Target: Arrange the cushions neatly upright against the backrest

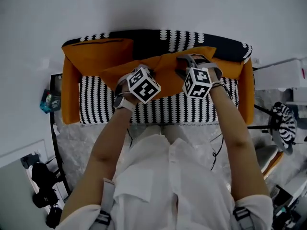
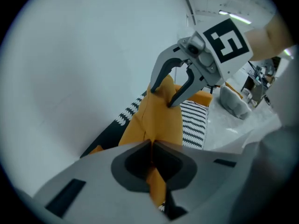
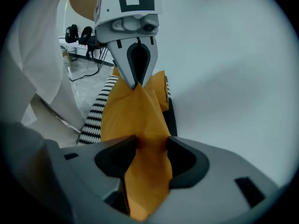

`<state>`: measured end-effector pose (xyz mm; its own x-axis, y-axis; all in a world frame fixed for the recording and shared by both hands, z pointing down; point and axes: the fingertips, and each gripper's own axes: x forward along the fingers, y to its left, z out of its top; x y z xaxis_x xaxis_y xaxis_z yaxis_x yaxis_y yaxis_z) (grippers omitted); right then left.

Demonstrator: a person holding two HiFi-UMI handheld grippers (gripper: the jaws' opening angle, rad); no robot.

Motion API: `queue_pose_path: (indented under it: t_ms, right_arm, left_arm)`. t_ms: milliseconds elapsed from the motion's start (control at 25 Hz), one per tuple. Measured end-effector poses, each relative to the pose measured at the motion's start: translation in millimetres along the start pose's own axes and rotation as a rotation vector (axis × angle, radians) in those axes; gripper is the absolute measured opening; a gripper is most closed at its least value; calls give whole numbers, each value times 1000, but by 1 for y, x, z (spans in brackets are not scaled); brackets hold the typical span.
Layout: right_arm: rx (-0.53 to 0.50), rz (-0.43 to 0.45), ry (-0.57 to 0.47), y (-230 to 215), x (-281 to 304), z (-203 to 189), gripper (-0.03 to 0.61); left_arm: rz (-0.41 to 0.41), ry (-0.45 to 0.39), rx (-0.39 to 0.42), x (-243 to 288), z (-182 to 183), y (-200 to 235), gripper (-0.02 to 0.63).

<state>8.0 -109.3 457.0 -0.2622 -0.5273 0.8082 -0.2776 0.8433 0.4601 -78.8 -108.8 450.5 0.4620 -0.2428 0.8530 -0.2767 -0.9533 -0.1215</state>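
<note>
An orange cushion (image 1: 165, 73) is lifted over the black-and-white patterned seat (image 1: 163, 109) of a small sofa, its top edge near the backrest (image 1: 163, 41). My left gripper (image 1: 138, 74) is shut on the cushion's left corner, and the orange fabric (image 2: 156, 120) is pinched between its jaws (image 2: 152, 146). My right gripper (image 1: 189, 61) is at the other corner. Its jaws (image 3: 152, 146) stand open with the fabric (image 3: 140, 120) lying loose between them. A second orange cushion (image 1: 98, 54) leans on the backrest at the left.
The sofa has orange arms at the left (image 1: 70, 95) and right (image 1: 247, 90) and backs onto a white wall. A small bag (image 1: 49, 101) and black gear (image 1: 43, 186) lie on the floor at the left. A white table (image 1: 283, 75) and a striped item (image 1: 285, 123) stand to the right.
</note>
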Motion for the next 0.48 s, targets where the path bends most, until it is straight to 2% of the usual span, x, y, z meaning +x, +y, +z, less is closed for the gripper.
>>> queue_pose_path:
  t_ms: [80,200,280,480]
  right_arm:
    - [-2,7,26,-1,-1,-12,212]
    - [-6,31,61,4,2,-34,86]
    - [24,46,82,5,6,-50,35]
    - [102,78,69,2,20,-76,20]
  left_arm:
    - [-35,-15,35,9,11,-2,20]
    - [-84,-19,70,25,23,-7,20]
    - [-102,0,93,39,30,-9,20]
    - [-124,62,109,75,39,1,21]
